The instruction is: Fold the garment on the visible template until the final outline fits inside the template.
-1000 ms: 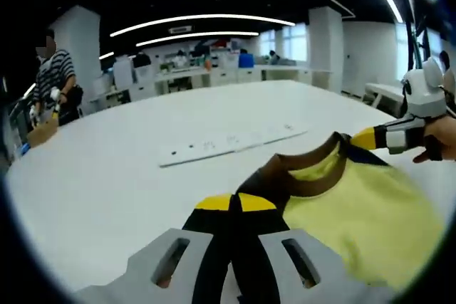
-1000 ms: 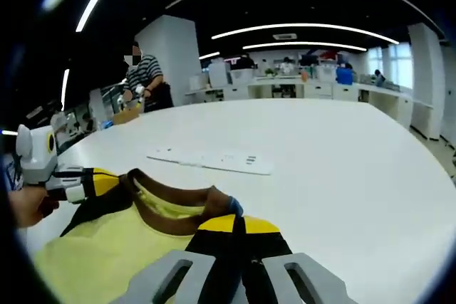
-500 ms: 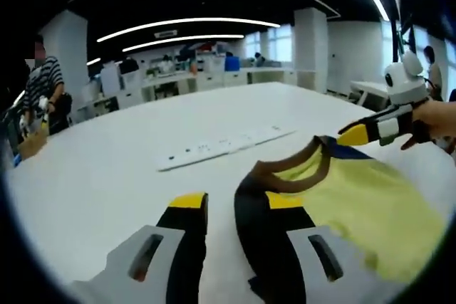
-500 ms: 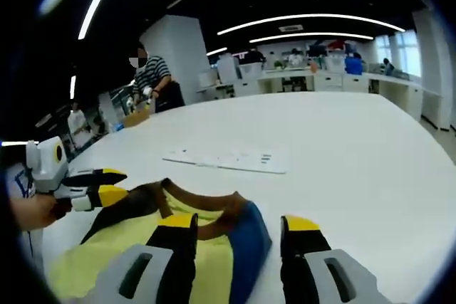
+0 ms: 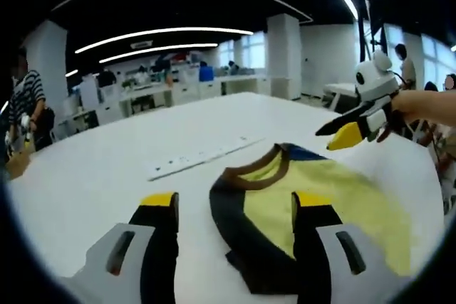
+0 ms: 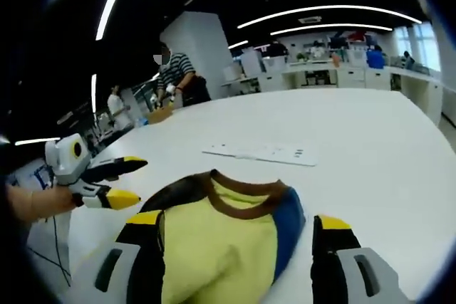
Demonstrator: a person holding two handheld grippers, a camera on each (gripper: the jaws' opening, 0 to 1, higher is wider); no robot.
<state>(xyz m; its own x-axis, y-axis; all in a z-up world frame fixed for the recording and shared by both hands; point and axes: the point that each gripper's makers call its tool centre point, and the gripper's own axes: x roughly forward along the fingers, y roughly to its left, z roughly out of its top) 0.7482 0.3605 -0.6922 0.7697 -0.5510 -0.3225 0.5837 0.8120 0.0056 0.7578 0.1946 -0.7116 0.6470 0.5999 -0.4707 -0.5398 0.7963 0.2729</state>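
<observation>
Yellow shirt with a brown collar lies flat on the white table, collar end facing the long white strip that sits just past it. Both grippers hang over the shirt with jaws spread wide, pinching nothing: left gripper at the dark sleeve side, right gripper straddling the collar end by the blue sleeve. Nothing sits between them and the shirt. Way back there's a person in a striped top beside the desks.
</observation>
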